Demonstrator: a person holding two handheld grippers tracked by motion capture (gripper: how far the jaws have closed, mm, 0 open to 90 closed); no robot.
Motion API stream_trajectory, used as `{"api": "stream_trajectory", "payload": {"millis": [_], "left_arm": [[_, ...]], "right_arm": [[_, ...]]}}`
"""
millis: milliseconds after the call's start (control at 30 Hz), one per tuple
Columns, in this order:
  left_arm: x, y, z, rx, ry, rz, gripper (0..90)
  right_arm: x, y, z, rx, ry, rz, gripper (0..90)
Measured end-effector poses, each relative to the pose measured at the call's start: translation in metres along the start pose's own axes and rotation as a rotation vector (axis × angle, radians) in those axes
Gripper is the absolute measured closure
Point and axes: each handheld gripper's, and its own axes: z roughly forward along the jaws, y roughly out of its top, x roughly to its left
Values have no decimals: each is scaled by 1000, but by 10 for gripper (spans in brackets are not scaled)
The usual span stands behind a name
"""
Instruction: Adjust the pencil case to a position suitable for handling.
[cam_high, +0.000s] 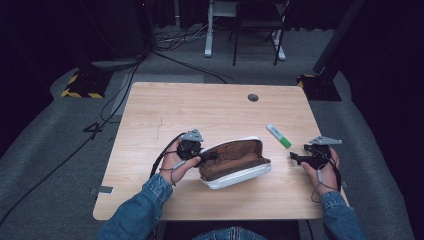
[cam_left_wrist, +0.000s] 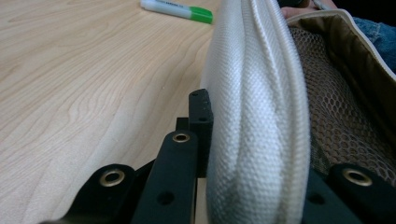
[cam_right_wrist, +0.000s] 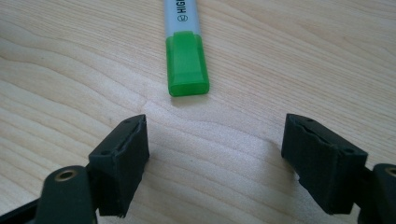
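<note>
At the wooden table (cam_high: 165, 107), our left gripper (cam_high: 207, 156) is clamped on the near white wall of the open pencil case (cam_high: 235, 162), pinning that fabric edge between its jaws so the brown mesh-lined inside faces up. Our right gripper (cam_right_wrist: 215, 154) sits low with its 2 jaws spread wide and empty, just short of the green-capped highlighter (cam_right_wrist: 186, 56), which lies on the bare wood beside the case. We judge the pick-up is next: advance, straddle the cap, close, then carry it to the case.
</note>
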Motion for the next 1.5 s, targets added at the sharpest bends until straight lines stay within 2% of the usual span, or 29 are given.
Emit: {"api": "stream_trajectory", "payload": {"millis": [400, 667, 833, 900, 1100, 1200, 1300, 1367, 1400, 1500], "left_arm": [[-1, -6, 12, 12, -50, 3, 844], [5, -12, 16, 42, -34, 2, 842], [10, -15, 17, 34, -32, -12, 839], [17, -18, 17, 38, -7, -13, 833], [25, -22, 17, 30, 9, -19, 814], [26, -22, 18, 12, 25, -6, 742], [27, -22, 18, -4, 55, -1, 589], [27, -21, 18, -10, 91, 21, 494], [27, -21, 18, -14, 104, 20, 446], [27, -20, 17, -17, 114, 27, 404]], "right_arm": [[0, 0, 0, 0, 0, 0, 233], [0, 0, 0, 0, 0, 0, 233], [0, 0, 0, 0, 1, -1, 233], [0, 0, 0, 0, 1, -1, 233], [0, 0, 0, 0, 1, -1, 233], [0, 0, 0, 0, 1, -1, 233], [0, 0, 0, 0, 1, -1, 232], [0, 0, 0, 0, 1, -1, 233], [0, 0, 0, 0, 1, -1, 233], [0, 0, 0, 0, 1, -1, 233]]}}
